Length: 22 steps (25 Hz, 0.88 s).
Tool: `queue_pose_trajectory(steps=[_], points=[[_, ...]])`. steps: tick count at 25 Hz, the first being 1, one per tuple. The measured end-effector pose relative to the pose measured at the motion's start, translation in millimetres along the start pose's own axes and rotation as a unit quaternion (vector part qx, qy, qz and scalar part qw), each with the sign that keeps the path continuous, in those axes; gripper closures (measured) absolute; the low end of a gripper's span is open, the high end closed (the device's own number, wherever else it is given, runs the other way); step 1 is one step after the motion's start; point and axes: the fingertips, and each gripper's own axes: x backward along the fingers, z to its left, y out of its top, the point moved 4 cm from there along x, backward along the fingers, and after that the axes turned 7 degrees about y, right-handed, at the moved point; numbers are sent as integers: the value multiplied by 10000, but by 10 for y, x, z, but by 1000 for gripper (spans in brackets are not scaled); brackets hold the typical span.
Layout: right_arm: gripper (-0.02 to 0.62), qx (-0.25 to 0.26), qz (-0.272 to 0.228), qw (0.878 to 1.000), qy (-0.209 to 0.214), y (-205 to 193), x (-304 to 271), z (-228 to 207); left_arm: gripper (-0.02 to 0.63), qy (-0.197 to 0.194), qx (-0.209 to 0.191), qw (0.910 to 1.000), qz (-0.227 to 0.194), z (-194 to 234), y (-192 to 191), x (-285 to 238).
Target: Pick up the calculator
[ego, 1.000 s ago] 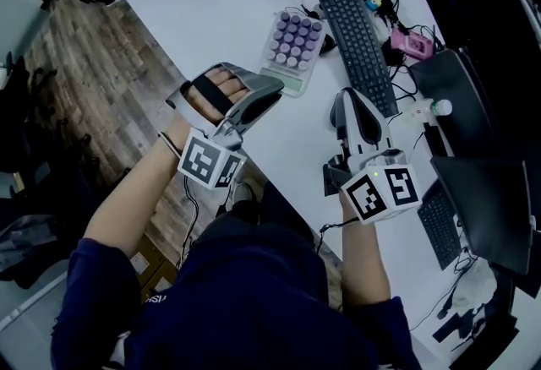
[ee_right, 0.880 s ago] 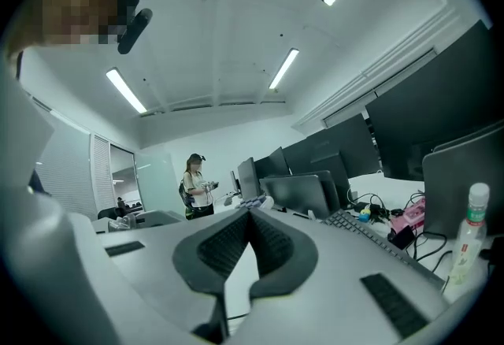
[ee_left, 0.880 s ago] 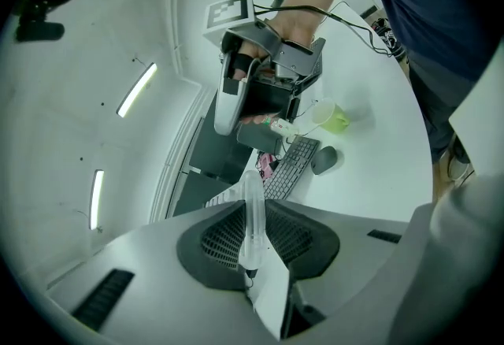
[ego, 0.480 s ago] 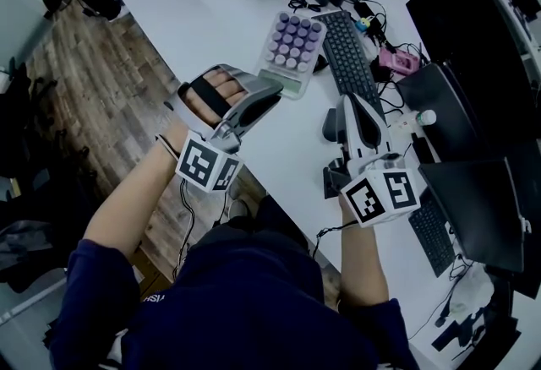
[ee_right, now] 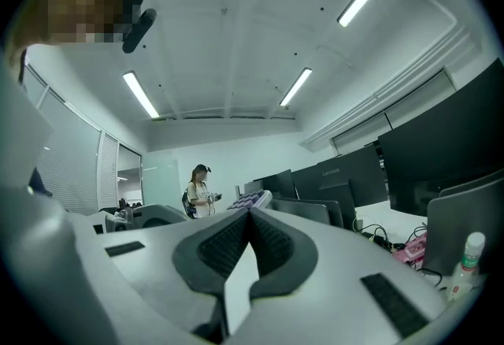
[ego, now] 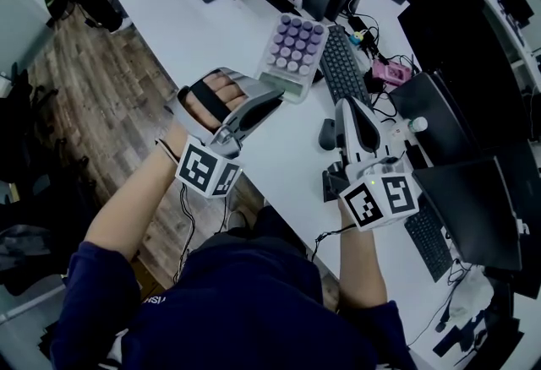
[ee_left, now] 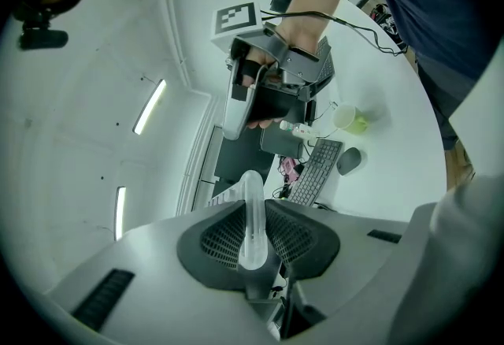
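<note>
Both hand-held grippers, the left gripper (ego: 275, 97) and right gripper (ego: 347, 103), hover by the white desk (ego: 221, 32) with jaws drawn together on nothing, the left showing only a pale translucent strip in its seam. Unopened, they would likely shove the pale calculator with round purple keys (ego: 294, 50), lying flat just beside a black keyboard (ego: 341, 66), against it instead of grasping it. Counted: one desk, two black keyboards, one calculator, two grippers, one dark mouse (ego: 326, 137).

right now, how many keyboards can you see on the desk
2. In the head view, one keyboard shows just right of the calculator. The other keyboard lies at the desk's lower right, beside a dark monitor. More may be hidden behind the monitors.
</note>
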Motion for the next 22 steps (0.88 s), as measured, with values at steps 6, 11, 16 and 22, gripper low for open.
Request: queue_pose_trajectory(steps=[6, 11, 16, 22], points=[[592, 77, -97, 9999, 42, 114, 0, 65, 512, 110, -90, 9999, -10, 132, 16, 42], [592, 116, -138, 9998, 76, 149, 5, 125, 511, 166, -138, 9998, -10, 176, 30, 87], [591, 140, -160, 9997, 74, 177, 35, 148, 511, 199, -159, 9997, -11, 205, 51, 113], [592, 176, -169, 9997, 72, 190, 52, 185, 511, 218, -170, 9996, -26, 224, 67, 133]])
